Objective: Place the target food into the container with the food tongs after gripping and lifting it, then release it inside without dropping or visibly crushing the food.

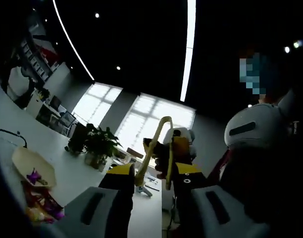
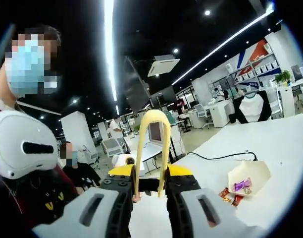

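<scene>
left claw (image 1: 154,186) closed on yellow food tongs (image 1: 159,148), held up off the surface. right claw (image 2: 150,191) likewise clamped on the yellow tongs (image 2: 152,148), loop end up. white surface (image 2: 285,148) below, in a bright office with ceiling light strips. pale container (image 2: 250,176) near the surface's edge with a purple wrapped sweet (image 2: 240,185) inside; more wrapped sweets (image 2: 229,196) just beside it.

no legible text, labels, brands or numbers anywhere
</scene>
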